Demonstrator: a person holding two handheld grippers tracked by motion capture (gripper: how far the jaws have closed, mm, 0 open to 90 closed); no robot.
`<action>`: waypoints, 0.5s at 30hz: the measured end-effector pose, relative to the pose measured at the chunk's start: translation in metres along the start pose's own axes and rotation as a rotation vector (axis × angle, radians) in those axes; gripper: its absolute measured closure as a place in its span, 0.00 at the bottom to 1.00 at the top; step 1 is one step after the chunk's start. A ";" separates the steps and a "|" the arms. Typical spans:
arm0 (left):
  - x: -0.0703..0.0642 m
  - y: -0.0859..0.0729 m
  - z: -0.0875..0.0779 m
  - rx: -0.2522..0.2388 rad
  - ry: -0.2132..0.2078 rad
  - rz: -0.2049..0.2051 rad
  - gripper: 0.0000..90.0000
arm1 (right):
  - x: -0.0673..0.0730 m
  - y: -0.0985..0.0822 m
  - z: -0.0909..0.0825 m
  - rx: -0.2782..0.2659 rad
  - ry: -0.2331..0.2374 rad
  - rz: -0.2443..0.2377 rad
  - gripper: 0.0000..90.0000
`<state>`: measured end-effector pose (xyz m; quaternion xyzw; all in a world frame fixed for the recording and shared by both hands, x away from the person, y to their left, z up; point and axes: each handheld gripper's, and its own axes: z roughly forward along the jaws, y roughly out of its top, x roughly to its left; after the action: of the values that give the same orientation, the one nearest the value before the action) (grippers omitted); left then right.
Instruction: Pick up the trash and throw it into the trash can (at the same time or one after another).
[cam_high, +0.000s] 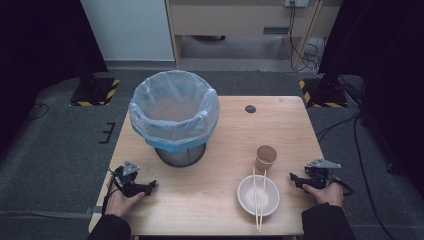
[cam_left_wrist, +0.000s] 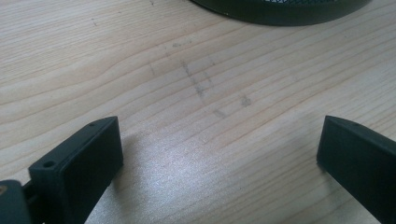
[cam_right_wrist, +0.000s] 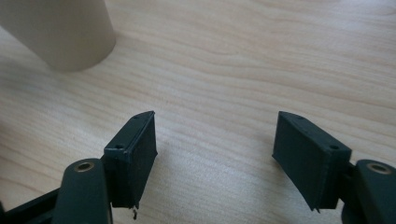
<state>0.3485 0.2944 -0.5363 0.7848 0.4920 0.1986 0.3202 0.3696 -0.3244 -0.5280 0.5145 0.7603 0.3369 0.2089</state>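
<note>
My right gripper (cam_high: 294, 178) rests by the table's (cam_high: 210, 200) right edge, jaws wide apart, nothing between them. The cup (cam_high: 265, 158) stands upright just ahead of those jaws, slightly to their left; the bowl (cam_high: 245, 197) with chopsticks (cam_high: 259, 200) laid front-to-back sits near the front edge. My left gripper (cam_high: 150, 186), likewise wide and empty, lies well apart, before the lined bin (cam_high: 174, 112). Bare wood, dark carpeted room.
</note>
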 end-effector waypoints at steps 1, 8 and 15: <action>0.000 0.000 0.000 0.000 0.000 0.000 0.00 | -0.001 0.001 -0.001 -0.012 -0.002 0.002 0.36; -0.001 0.000 0.000 0.001 0.002 -0.003 0.00 | -0.002 0.010 -0.013 -0.071 -0.019 0.046 0.44; -0.001 0.000 0.000 0.002 0.002 -0.003 0.00 | 0.000 0.017 -0.019 -0.097 -0.005 0.063 0.46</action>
<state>0.3476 0.2936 -0.5362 0.7840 0.4939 0.1986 0.3193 0.3678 -0.3258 -0.5024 0.5285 0.7259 0.3785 0.2247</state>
